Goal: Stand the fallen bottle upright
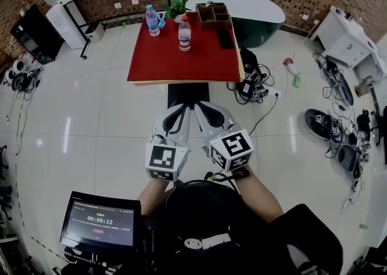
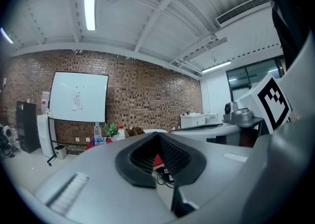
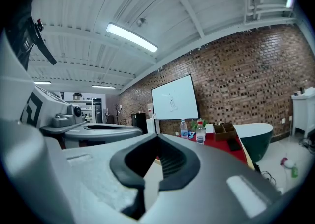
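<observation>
Head view: red-capped bottle stands well beyond both jaws.

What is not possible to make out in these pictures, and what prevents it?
Blue-capped bottle and red-capped bottle: label print too small, head view.
Wooden box: contents too small and far, head view.
Black flat object on the table: too small to identify.
Red table: left gripper view, mostly hidden behind the shut left claw.
Whether another bottle lies fallen elsewhere: not shown in any view.
</observation>
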Motion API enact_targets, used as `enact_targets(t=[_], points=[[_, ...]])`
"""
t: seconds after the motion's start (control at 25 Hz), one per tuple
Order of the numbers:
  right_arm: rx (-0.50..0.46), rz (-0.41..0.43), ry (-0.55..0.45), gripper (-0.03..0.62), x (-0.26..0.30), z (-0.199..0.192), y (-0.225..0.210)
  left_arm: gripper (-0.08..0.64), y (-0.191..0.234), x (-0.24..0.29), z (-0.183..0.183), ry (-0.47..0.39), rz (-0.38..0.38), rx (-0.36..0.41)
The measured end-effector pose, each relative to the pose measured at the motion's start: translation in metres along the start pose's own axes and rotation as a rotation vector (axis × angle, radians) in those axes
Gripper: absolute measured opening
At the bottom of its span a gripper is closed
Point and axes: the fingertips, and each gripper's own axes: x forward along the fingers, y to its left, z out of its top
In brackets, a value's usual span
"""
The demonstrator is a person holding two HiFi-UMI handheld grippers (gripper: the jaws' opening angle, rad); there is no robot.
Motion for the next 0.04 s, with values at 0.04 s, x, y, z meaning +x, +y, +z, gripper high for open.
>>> enact_targets(t=[0.04], points=[[0.001,0.001,0.001,0.003,0.0003,0.0003,0.0018,0.002,0.0009,-0.0019,0.0000,0.002,0.002,0.000]])
